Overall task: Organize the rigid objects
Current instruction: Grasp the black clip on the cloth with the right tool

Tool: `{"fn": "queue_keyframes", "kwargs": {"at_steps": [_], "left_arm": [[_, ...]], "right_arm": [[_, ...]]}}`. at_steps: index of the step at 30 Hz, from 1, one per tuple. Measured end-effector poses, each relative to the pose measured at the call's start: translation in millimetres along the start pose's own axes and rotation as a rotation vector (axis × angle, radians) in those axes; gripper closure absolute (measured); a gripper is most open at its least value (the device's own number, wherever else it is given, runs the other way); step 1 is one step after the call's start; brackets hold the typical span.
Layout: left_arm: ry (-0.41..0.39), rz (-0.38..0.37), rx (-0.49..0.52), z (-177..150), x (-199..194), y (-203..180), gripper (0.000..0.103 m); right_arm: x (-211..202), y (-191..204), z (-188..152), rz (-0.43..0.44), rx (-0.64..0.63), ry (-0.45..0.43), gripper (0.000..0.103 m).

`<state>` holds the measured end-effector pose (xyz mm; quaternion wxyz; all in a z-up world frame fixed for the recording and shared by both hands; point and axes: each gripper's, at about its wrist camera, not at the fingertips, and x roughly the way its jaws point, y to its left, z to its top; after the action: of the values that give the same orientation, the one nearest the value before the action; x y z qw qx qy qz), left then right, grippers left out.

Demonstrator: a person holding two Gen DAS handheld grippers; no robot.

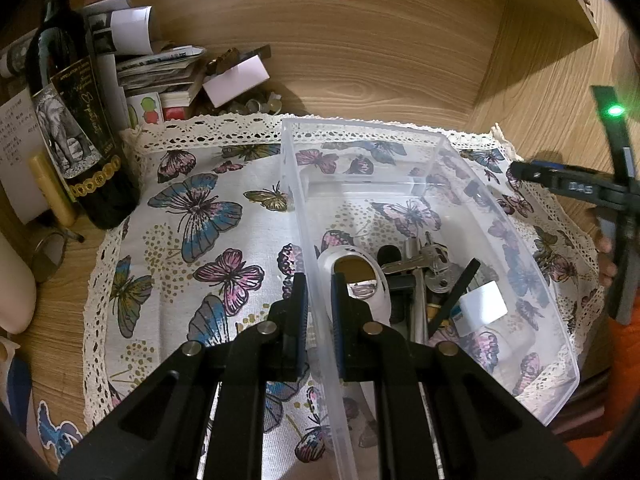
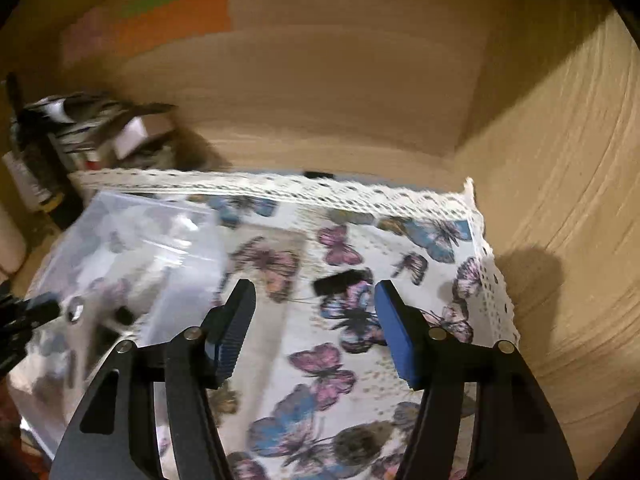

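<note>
At lower centre of the left view, the clear plastic bin (image 1: pixel 304 208) wall is clamped by the left claw (image 1: pixel 319 304); the right claw (image 2: pixel 316 332) is spread apart above the butterfly cloth (image 2: pixel 340 364).

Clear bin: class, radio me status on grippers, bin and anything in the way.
Left gripper shut on clear bin wall. Right gripper open, empty, over butterfly cloth. Small black object ahead.

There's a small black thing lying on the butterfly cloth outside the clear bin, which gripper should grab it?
Right. The right gripper is open and empty, with the black piece just ahead between its fingers. The left gripper is shut on the clear bin wall.
</note>
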<state>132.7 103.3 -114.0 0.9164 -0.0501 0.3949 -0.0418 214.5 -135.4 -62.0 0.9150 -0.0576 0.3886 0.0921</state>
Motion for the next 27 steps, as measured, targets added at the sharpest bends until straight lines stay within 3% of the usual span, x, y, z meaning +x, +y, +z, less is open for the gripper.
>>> {"fn": "queue_keyframes", "kwargs": {"at_steps": [14, 20, 21, 23, 27], "left_arm": [[0.0, -0.006, -0.006, -2, -1, -1, 0.092], [0.0, -0.007, -0.007, -2, -1, -1, 0.092], [0.001, -0.008, -0.007, -1, 0, -1, 0.092], [0.001, -0.007, -0.007, -1, 0, -1, 0.092], [0.0, -0.008, -0.008, -1, 0, 0, 0.092]], "right_arm": [[92, -13, -1, -0.019, 0.02, 0.192, 0.044], [100, -18, 6, -0.01, 0.035, 0.183, 0.043], [100, -17, 6, -0.005, 0.031, 0.18, 0.046], [99, -14, 6, 0.011, 0.012, 0.179, 0.061], [84, -7, 5, 0.018, -0.002, 0.155, 0.061]]}}
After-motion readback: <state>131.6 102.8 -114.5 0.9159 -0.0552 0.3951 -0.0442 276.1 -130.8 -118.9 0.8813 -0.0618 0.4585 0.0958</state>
